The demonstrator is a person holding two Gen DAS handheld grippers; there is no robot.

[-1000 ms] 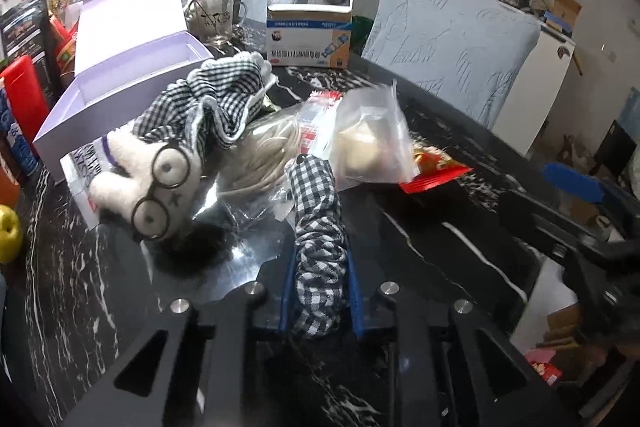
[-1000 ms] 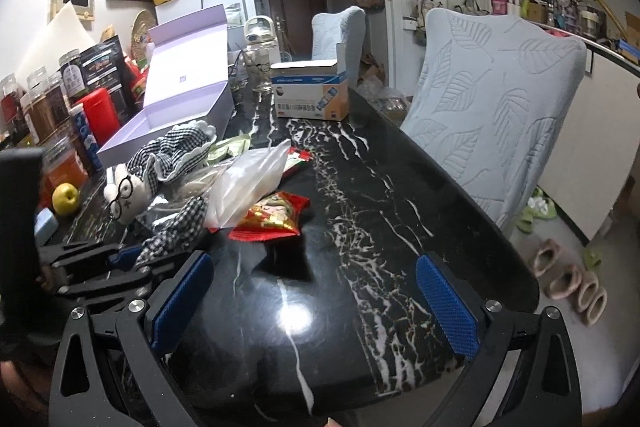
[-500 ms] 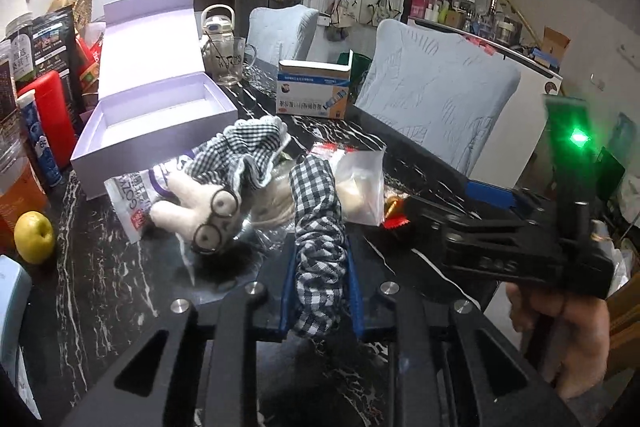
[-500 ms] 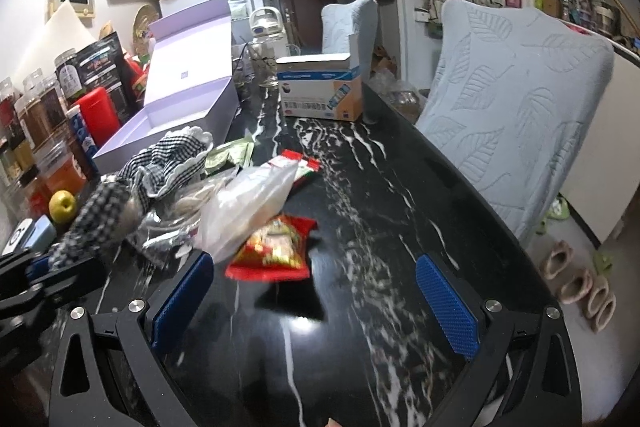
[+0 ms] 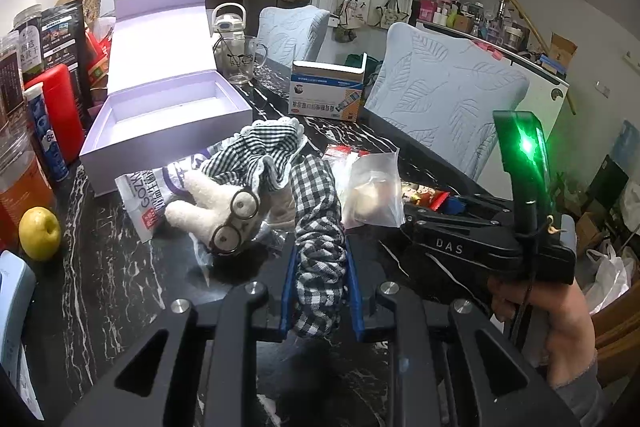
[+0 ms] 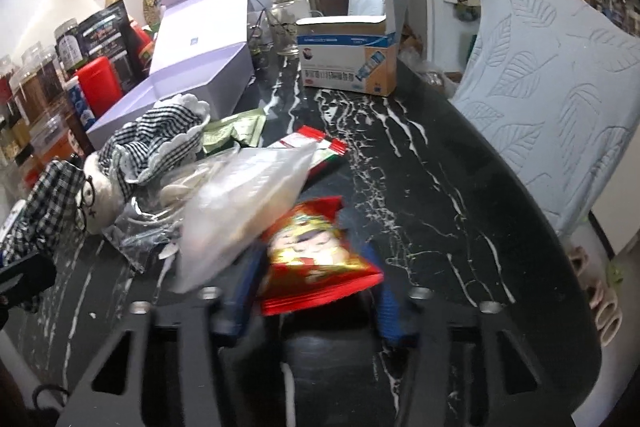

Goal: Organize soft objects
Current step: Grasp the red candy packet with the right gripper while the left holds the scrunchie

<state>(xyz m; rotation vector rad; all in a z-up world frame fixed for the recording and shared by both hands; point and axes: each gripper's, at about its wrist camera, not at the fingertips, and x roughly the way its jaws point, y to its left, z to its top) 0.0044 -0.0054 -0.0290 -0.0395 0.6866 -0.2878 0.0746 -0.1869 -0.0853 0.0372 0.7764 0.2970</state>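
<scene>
My left gripper (image 5: 318, 291) is shut on a black-and-white checked scrunchie (image 5: 318, 247) and holds it above the black marble table (image 5: 120, 279). It also shows at the left of the right wrist view (image 6: 44, 195). My right gripper (image 6: 312, 291) has its jaws narrowed around a red snack packet (image 6: 316, 259); the view is blurred there. A white plush toy with glasses (image 5: 220, 203) in checked cloth (image 5: 260, 151) lies by an open lilac box (image 5: 168, 111). A clear plastic bag (image 6: 244, 207) lies against the packet.
Jars, a red container (image 5: 60, 107) and a yellow apple (image 5: 40, 233) line the left edge. A blue-and-white carton (image 6: 348, 59) and a glass mug (image 5: 240, 63) stand at the back. Light blue chairs (image 6: 560, 107) border the right side.
My left gripper lifted the scrunchie off the table and drew back. My right gripper moved forward to the red snack packet and its jaws narrowed from wide open to around it.
</scene>
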